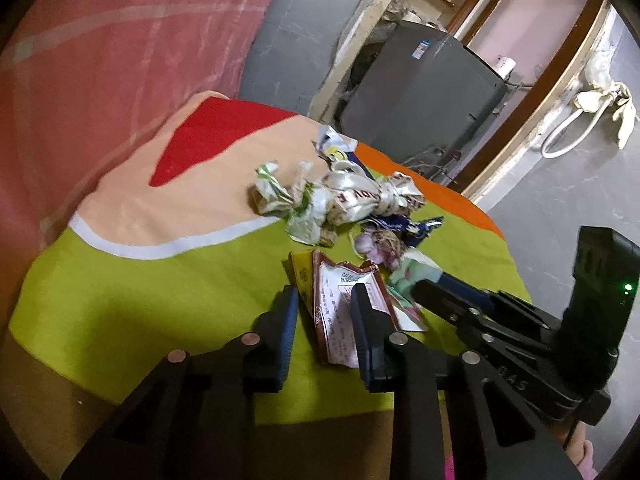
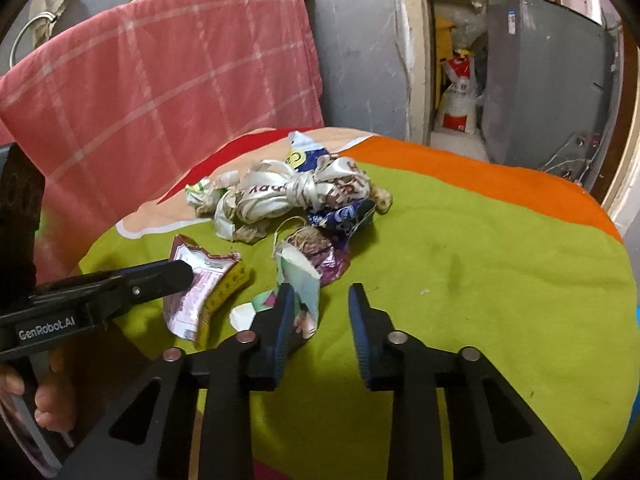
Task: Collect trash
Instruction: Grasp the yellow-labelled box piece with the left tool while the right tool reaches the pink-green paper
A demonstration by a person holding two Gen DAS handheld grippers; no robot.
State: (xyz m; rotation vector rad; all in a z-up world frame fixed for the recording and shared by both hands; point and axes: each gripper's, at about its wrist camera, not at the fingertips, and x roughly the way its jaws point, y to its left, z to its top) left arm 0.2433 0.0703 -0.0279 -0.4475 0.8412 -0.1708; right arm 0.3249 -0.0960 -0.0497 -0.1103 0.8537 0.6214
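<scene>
We see a heap of trash lying on a round table covered by a bright cloth (image 2: 480,272) in green, orange, red and peach. At the far side of the heap sits a knotted white plastic bag (image 2: 288,192), with a blue wrapper (image 2: 344,216) and a purple wrapper (image 2: 320,252) just beside it.

Our left gripper (image 1: 324,296) hovers over the near part of the heap with its jaws spread apart, and a torn maroon packet (image 1: 340,312) with a pale printed face lies between the two fingers. From the right camera the same packet (image 2: 196,292) shows a yellow edge, and one finger tip looks to touch it. We cannot tell whether the fingers press it.

Our right gripper (image 2: 320,296) is also released, its jaws wide. Its left finger rests against a pale green carton (image 2: 304,284) that stands tilted at the heap's near edge; the right finger is over bare green cloth.

Behind the table hangs a pink checked blanket (image 2: 180,72).
</scene>
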